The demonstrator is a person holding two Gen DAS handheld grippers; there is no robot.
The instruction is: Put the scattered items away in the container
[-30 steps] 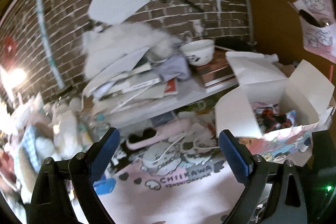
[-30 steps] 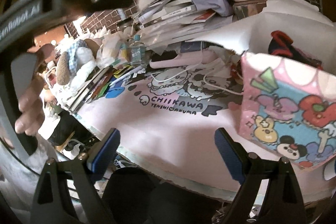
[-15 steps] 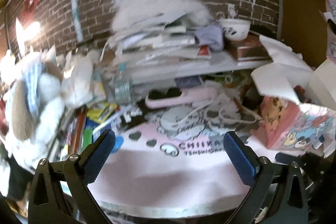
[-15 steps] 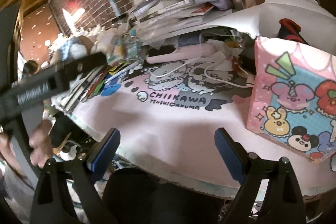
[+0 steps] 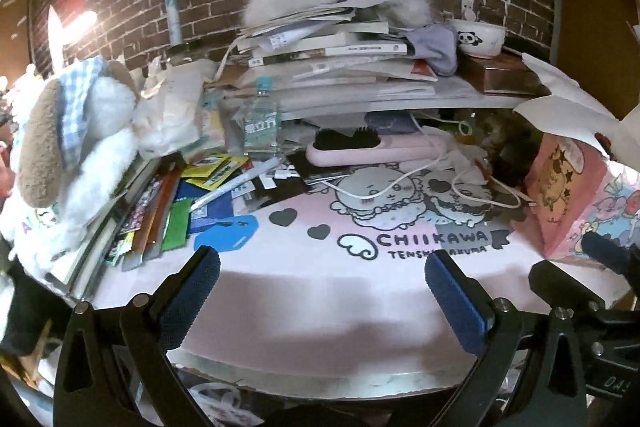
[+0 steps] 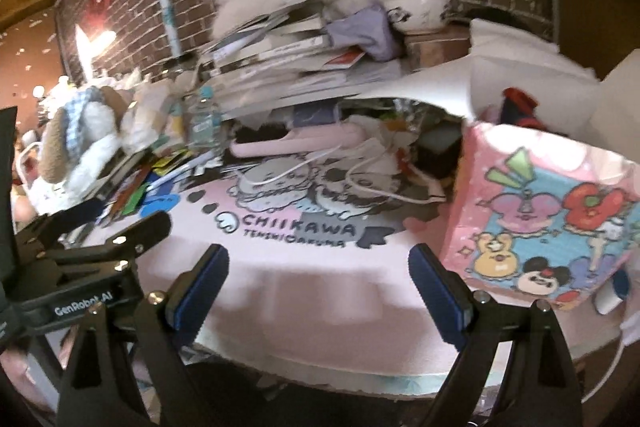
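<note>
We hold the left hand-held gripper (image 5: pixel 322 291) and the right hand-held gripper (image 6: pixel 318 289) side by side above the near edge of the desk (image 5: pixel 320 307), both with fingers spread apart and carrying nothing, apparently surveying before a pick. The container (image 6: pixel 548 223), a pink cartoon-printed box with flaps raised, stands at the right for easy dropping. Scattered items remain at the left: coloured cards (image 5: pixel 176 211) and a pen (image 5: pixel 236 185); a pink hairbrush (image 5: pixel 376 149) lies behind.
</note>
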